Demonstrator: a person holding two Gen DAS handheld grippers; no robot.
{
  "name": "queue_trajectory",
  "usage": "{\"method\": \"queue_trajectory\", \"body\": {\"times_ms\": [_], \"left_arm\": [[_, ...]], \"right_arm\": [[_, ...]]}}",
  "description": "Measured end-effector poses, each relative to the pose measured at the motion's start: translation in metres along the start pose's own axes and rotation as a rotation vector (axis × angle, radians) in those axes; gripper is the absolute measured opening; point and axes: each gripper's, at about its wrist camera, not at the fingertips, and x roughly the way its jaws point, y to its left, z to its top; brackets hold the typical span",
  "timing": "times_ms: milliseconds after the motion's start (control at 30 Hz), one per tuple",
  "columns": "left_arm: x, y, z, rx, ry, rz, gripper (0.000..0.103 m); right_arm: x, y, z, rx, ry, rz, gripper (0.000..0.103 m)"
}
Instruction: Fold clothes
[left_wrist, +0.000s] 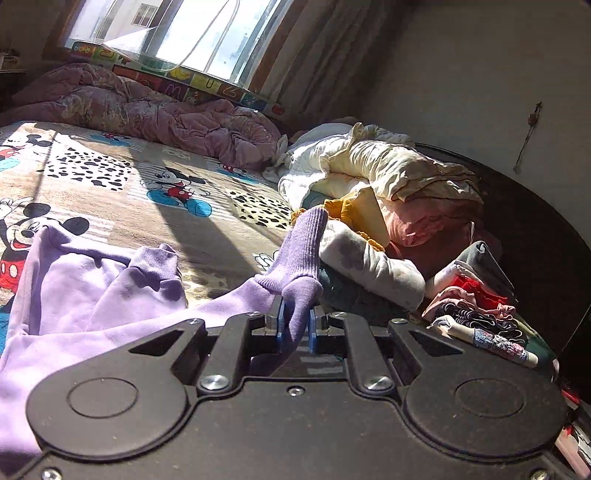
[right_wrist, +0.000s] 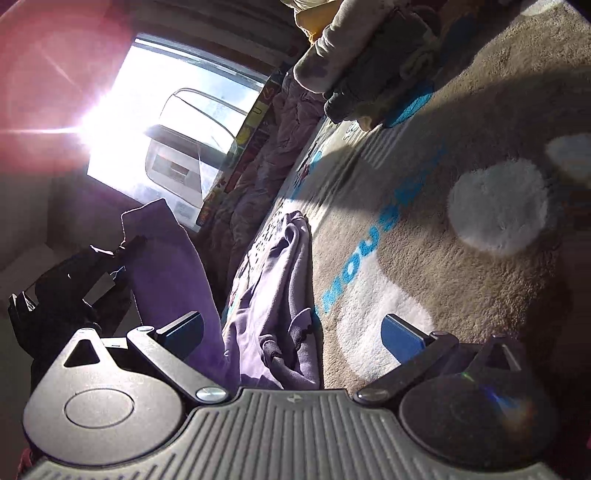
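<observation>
Right up against the left wrist lens, the left gripper (left_wrist: 295, 325) has its blue pads pinched together on a ribbed cuff (left_wrist: 301, 280) of the purple sweatshirt (left_wrist: 85, 295), the sleeve trailing away to the lower left of the frame. Body and second cuff lie rumpled on the cartoon-print blanket (left_wrist: 122, 206), lower left, in sun and shadow.

Over in the right wrist view, the right gripper (right_wrist: 291, 336) stands wide apart, holding nothing; purple cloth (right_wrist: 273, 295) runs up the centre of the frame between its fingers without either pad pressing on it. At left centre, backlit by the window, the other gripper lifts a flap of the same fabric.

By the look of it, this is soft, light fleece: limp, no shape of its own, likely to sag and bunch wherever it is unsupported. The thick ribbed cuffs and hem look like the surest holds; the smooth body may slip or drag wrinkles. A second pinch at the opposite cuff or shoulder seam would let it be spread flat.

No basket or box shows. At right in the left wrist view sits a loose pile of clothes (left_wrist: 476, 306), with bunched bedding (left_wrist: 388, 166) behind.
</observation>
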Motion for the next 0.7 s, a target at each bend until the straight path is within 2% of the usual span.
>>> {"method": "queue_trajectory", "body": {"times_ms": [233,400,467,500,533,700], "left_arm": [[0.042,-0.04,-0.056,0.127,0.132,-0.013,0.01],[0.07,-0.037,-0.092,0.111,0.242,0.001,0.01],[0.073,-0.028,-0.096,0.072,0.285,-0.009,0.018],[0.068,-0.025,-0.095,0.076,0.286,-0.018,0.031],[0.062,-0.022,-0.094,0.082,0.283,-0.027,0.039],[-0.011,-0.003,-0.074,0.11,0.22,-0.11,0.044]], "right_arm": [[-0.008,-0.02,0.016,0.113,-0.067,0.029,0.102],[-0.008,-0.032,0.022,0.172,-0.101,0.025,0.102],[-0.007,-0.036,0.024,0.186,-0.109,0.013,0.102],[-0.006,-0.037,0.024,0.187,-0.11,0.001,0.102],[-0.005,-0.038,0.025,0.188,-0.111,-0.011,0.102],[0.005,-0.037,0.027,0.176,-0.109,-0.001,0.102]]}}
